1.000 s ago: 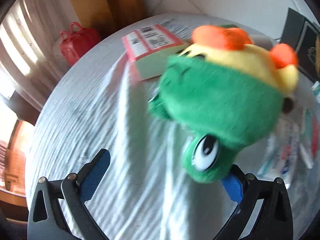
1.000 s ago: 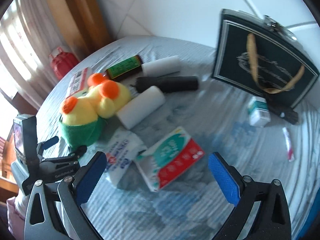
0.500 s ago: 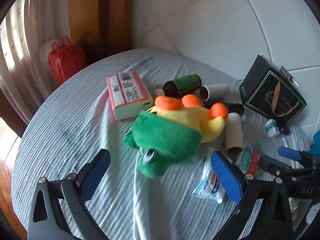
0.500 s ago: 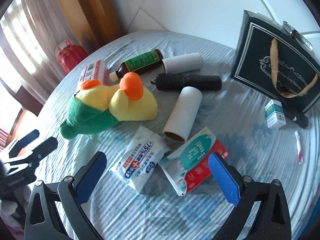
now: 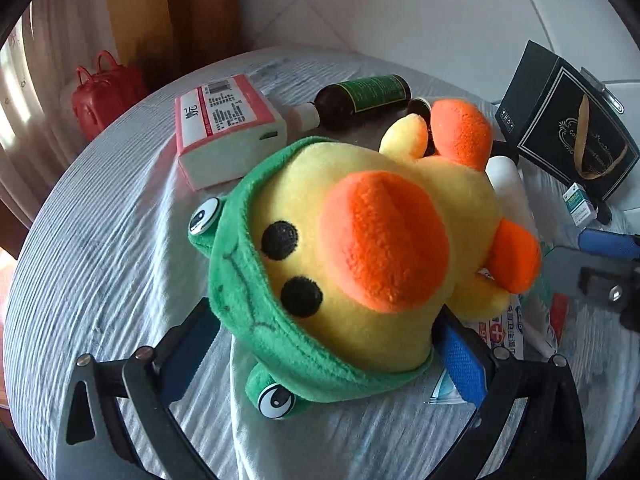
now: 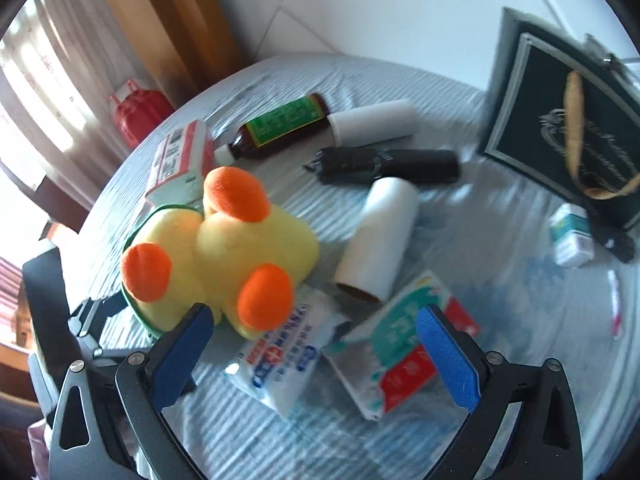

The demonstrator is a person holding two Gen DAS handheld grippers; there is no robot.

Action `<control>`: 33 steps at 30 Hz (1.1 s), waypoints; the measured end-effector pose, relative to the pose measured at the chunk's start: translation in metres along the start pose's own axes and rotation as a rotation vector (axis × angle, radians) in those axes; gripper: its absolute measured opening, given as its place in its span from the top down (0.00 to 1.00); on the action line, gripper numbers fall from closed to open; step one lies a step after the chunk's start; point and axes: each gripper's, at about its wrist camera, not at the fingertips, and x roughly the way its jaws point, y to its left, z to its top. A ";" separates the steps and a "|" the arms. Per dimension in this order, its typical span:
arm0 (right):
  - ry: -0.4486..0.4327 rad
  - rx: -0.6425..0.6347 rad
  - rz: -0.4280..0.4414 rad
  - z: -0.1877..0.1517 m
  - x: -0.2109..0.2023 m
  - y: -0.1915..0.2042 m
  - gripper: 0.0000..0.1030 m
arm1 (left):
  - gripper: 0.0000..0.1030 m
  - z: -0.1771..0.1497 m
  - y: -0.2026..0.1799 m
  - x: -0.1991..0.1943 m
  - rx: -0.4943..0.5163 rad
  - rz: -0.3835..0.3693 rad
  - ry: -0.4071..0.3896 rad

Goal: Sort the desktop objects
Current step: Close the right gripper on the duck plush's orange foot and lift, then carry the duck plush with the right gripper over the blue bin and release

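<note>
Left gripper (image 5: 328, 350) jaws wide, plush duck (image 5: 360, 248) between, contact unclear; duck hides items behind. Right gripper (image 6: 316, 354) jaws spread, empty; packets (image 6: 280, 360) partly blocked.

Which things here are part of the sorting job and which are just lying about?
Job: plush duck, pink box, brown bottle, white roll, wipes packet, small carton.
Lying about: red bag, curtain.

White tiled wall (image 5: 400, 4), wooden panel (image 5: 176, 12), sunlit sheer curtain (image 6: 52, 80), round cloth-covered table (image 5: 100, 248).
</note>
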 end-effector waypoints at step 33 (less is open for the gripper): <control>-0.220 -0.100 0.008 -0.039 -0.112 0.037 0.73 | 0.22 0.000 -0.042 -0.136 0.115 -0.129 -0.244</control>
